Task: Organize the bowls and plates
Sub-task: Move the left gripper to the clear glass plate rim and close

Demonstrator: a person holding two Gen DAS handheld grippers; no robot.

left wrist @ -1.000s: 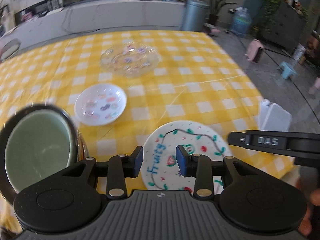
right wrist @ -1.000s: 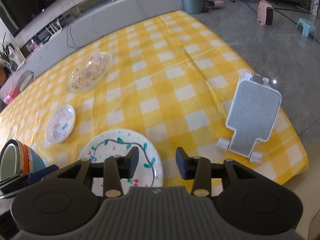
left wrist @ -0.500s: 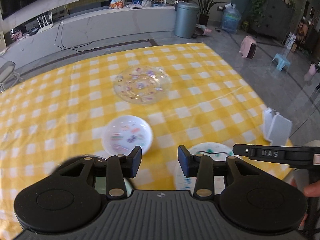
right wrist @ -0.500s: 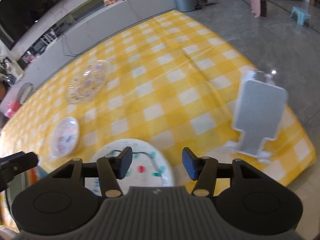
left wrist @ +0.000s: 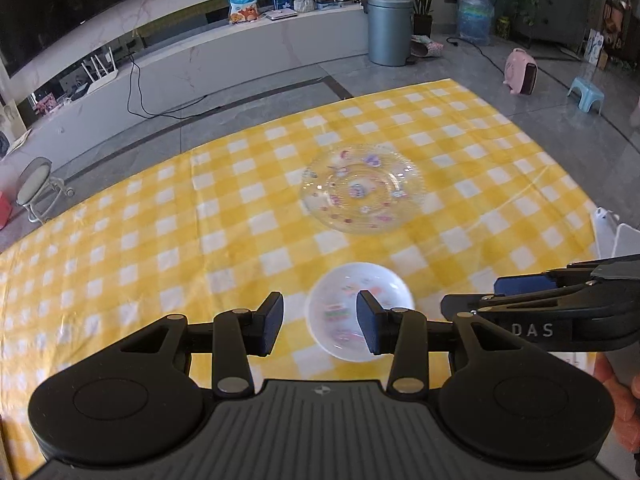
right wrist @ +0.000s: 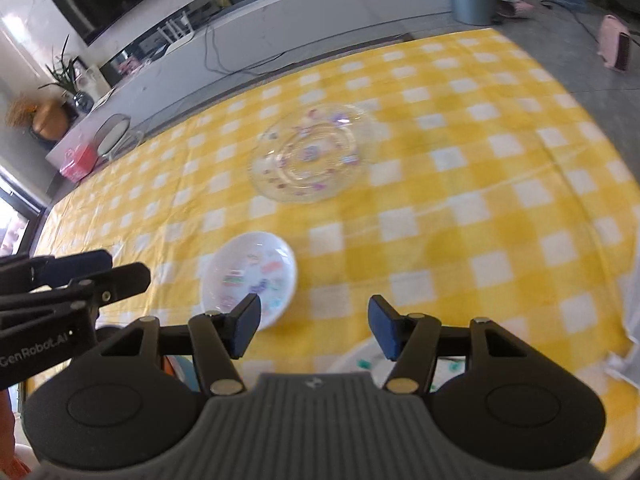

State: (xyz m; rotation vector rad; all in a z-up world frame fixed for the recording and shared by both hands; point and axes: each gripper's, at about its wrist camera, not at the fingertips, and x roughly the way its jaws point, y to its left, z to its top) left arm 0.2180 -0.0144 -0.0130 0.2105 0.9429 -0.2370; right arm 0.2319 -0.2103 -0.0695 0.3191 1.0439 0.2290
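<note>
Left tongs (left wrist: 320, 322): jaws just widened, empty.
Right tongs (right wrist: 314, 326): jaws just widened, empty.
Small plate (left wrist: 360, 312): now directly ahead of both; likely next pickup.

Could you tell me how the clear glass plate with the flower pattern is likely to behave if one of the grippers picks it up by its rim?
The clear glass plate looks rigid and probably fragile, so a knock could chip it. Its glossy, ridged surface suggests that it may slip between the pads. It lies flat on the yellow checked tablecloth with a low rim, so getting under its edge may be awkward.
</note>
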